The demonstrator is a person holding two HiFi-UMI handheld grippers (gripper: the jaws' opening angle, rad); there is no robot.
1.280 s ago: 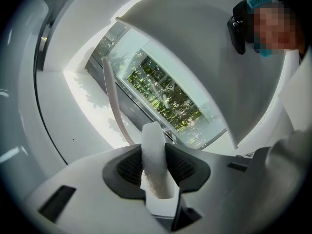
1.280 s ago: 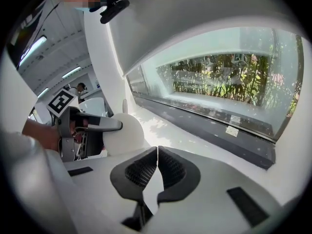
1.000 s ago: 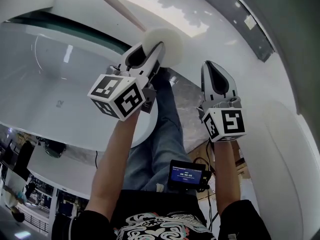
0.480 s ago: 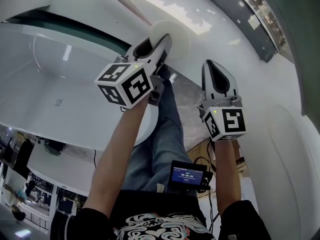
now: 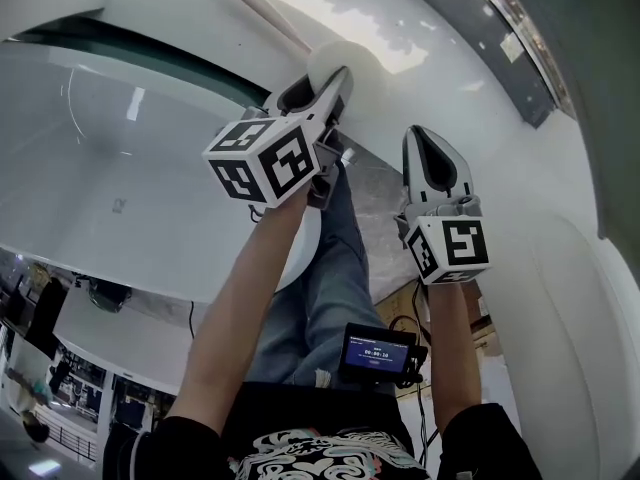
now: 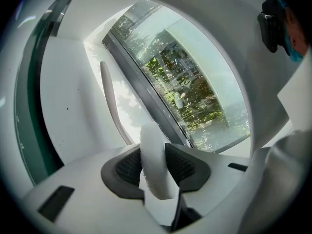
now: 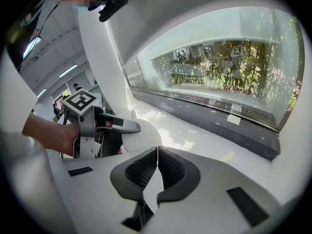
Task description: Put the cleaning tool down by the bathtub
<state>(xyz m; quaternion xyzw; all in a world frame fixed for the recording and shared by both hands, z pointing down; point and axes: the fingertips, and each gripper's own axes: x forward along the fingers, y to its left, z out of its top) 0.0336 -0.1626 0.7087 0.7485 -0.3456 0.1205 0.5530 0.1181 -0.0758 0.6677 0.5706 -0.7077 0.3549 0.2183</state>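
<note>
**Cleaning tool about to be set on the tub ledge**

The glossy white bathtub (image 5: 120, 168) curves away at left. The left tongs (image 5: 335, 83) pinch the fuzzy round pad of the cleaning tool (image 6: 155, 160). Its slim pale handle (image 5: 260, 13) slants over the smooth ledge (image 6: 68, 106) beside the tub. The next move is probably to lower the tool until it rests there, then release it. The right tongs (image 7: 157, 167) are closed and empty.

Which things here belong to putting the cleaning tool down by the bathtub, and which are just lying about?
Job: white round-padded cleaning tool with long pale handle; white bathtub; left tongs, gripping it.
Idle: right tongs, shut and empty; small black screen at the waist.
</note>
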